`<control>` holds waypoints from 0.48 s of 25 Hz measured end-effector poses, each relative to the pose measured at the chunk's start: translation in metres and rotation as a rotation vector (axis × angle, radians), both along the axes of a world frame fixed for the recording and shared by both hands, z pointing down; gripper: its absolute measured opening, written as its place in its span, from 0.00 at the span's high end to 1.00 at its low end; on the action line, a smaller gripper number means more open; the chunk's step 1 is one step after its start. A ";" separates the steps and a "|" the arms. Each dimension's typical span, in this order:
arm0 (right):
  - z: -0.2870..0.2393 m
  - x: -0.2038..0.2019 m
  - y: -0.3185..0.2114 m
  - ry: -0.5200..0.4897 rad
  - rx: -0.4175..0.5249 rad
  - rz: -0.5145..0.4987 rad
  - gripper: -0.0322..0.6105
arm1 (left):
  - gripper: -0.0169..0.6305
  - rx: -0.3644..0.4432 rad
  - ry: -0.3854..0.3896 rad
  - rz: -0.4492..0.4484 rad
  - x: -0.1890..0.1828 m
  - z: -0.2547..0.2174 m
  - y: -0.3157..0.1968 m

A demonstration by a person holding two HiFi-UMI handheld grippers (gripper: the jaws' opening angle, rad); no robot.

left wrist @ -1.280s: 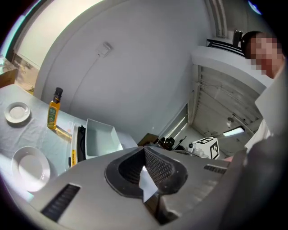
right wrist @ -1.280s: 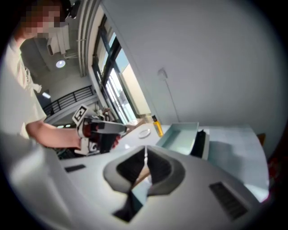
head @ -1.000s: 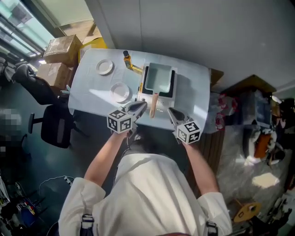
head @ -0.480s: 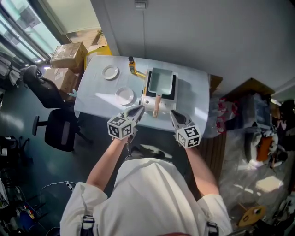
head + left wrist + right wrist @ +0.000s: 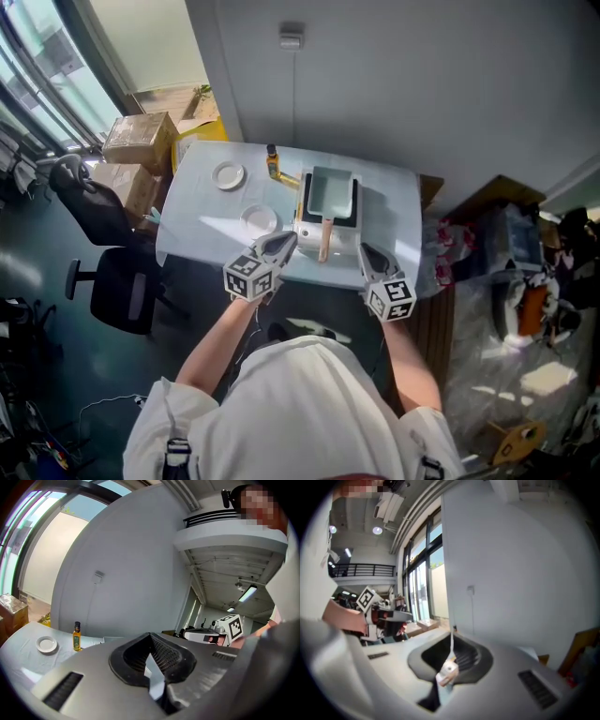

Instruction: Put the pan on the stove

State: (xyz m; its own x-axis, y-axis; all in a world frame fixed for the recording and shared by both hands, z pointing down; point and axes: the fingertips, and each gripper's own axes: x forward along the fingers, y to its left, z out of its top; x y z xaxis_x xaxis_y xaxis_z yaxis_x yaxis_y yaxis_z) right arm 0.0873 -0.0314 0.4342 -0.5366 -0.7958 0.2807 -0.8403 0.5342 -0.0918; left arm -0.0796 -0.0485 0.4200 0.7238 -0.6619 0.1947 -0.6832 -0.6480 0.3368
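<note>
A rectangular teal pan (image 5: pixel 330 192) with a wooden handle (image 5: pixel 324 239) rests on a small portable stove (image 5: pixel 305 220) on the cloth-covered table (image 5: pixel 394 202). My left gripper (image 5: pixel 284 244) hovers at the table's front edge, just left of the handle, shut with nothing in it. Right of the handle, also at the front edge, is my right gripper (image 5: pixel 364 253), shut and empty too. In the left gripper view the jaws (image 5: pixel 151 641) meet in a closed seam. The right gripper view shows the same closed seam (image 5: pixel 451 644). Neither gripper touches the pan.
An oil bottle (image 5: pixel 273 161) (image 5: pixel 77 636), a small plate (image 5: pixel 228 175) (image 5: pixel 47 644) and a white bowl (image 5: pixel 258 220) sit on the table's left half. Cardboard boxes (image 5: pixel 141 141) and an office chair (image 5: pixel 117 281) stand to the left, with a wooden cabinet (image 5: pixel 511 187) and clutter to the right.
The head view has pulled back and tilted, so the table looks smaller and lower in frame. Both grippers stay shut at the front edge. The pan has not moved.
</note>
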 end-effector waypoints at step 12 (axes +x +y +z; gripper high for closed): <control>-0.022 -0.004 -0.001 0.005 0.050 0.041 0.89 | 0.94 0.072 -0.030 0.015 -0.008 -0.019 0.000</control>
State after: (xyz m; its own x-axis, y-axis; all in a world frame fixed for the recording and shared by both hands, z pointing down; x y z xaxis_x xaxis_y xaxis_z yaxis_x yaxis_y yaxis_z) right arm 0.0829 -0.0321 0.4121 -0.5021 -0.8301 0.2427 -0.8619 0.5033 -0.0618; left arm -0.0876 -0.0482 0.4013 0.7284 -0.6639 0.1691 -0.6822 -0.6802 0.2681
